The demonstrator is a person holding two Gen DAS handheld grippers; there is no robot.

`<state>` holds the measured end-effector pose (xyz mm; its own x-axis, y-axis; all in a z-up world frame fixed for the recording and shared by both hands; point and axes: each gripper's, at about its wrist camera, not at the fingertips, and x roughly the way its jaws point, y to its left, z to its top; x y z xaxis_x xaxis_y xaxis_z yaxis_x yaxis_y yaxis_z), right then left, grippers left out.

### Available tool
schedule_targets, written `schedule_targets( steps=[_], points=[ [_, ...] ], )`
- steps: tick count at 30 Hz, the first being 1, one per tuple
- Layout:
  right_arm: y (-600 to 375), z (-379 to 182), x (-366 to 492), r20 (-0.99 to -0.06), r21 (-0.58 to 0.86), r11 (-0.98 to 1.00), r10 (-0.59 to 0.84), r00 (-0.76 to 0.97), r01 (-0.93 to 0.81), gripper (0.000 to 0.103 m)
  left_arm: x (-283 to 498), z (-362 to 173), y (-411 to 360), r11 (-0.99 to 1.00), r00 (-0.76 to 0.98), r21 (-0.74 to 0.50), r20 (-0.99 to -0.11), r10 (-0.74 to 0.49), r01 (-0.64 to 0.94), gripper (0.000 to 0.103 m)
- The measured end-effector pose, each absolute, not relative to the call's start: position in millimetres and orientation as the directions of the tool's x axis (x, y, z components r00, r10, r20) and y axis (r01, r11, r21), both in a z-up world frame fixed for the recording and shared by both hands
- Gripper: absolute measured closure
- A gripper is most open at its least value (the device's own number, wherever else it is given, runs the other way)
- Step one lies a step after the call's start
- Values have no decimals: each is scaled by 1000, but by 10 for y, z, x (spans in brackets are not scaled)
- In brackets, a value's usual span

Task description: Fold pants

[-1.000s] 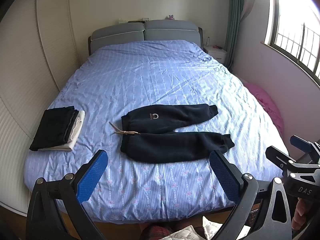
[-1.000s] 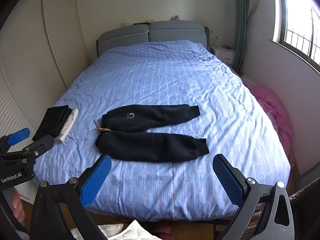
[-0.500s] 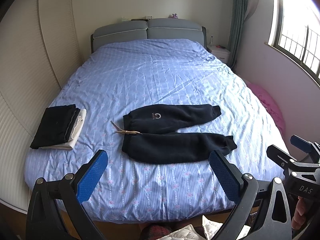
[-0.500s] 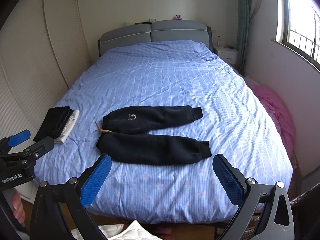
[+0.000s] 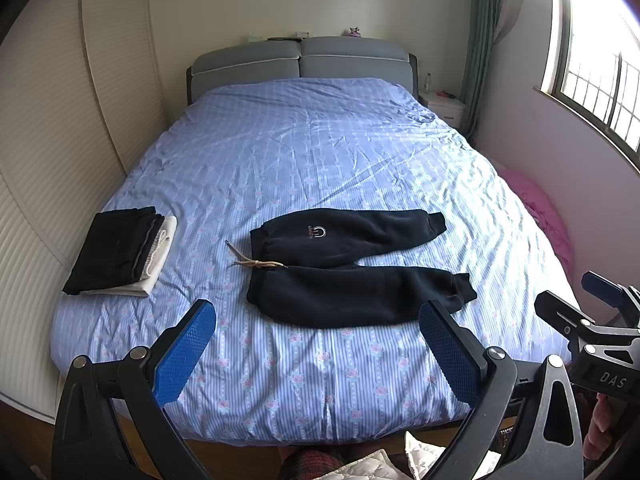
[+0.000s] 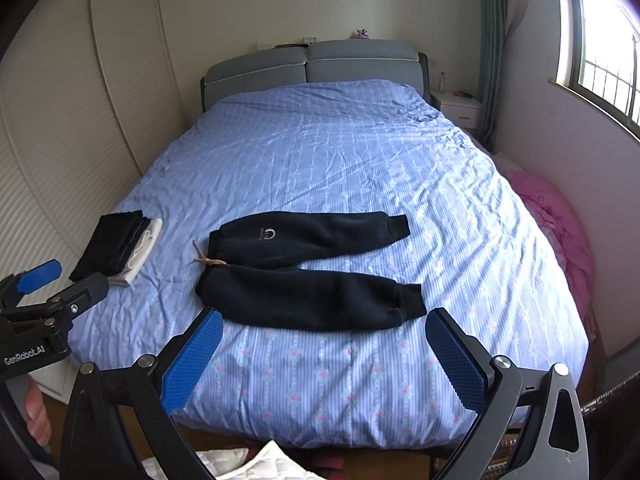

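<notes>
Left tongs (image 5: 318, 354) are spread wide, blue pads apart, nothing between them; they hang above the near edge of the bed (image 5: 320, 152), not touching the cover. Right tongs (image 6: 324, 354) are likewise spread wide and hold nothing, at the same near edge, clear of the fabric. In the left wrist view the right tongs appear at the far right of the frame; in the right wrist view the left tongs appear at the far left, so the two units sit side by side at the foot of the bed. The dark pants (image 5: 352, 264) lie flat and unfolded on the blue striped floral bedcover, just beyond both pairs of pads, in the near half of the bed. The waistband points to the left, the two legs run to the right, cuffs at the right end. The legs are parted, the far leg angling slightly away from the near one. A small pale logo (image 5: 318, 233) sits on the far leg near the waist. A tan drawstring (image 5: 250, 261) trails from the waistband leftward onto the cover. Well to the left of the pants, near the left edge of the bed, a folded stack of clothes (image 5: 120, 252) rests: dark pieces over a white one. Grey headboard (image 5: 300, 60) at the far end. A pink heap (image 6: 560, 232) lies beside the bed on the right, below the window (image 6: 600, 52).
</notes>
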<state>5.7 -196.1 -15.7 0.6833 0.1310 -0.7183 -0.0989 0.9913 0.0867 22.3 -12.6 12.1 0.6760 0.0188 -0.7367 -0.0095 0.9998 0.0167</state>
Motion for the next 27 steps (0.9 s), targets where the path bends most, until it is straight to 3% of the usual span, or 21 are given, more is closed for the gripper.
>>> schedule_targets(
  steps=[27],
  points=[
    [-1994, -183, 49, -722, 92, 991, 137, 678, -102, 0, 210, 81, -81, 1000, 674, 17, -739, 24, -16, 0]
  ],
)
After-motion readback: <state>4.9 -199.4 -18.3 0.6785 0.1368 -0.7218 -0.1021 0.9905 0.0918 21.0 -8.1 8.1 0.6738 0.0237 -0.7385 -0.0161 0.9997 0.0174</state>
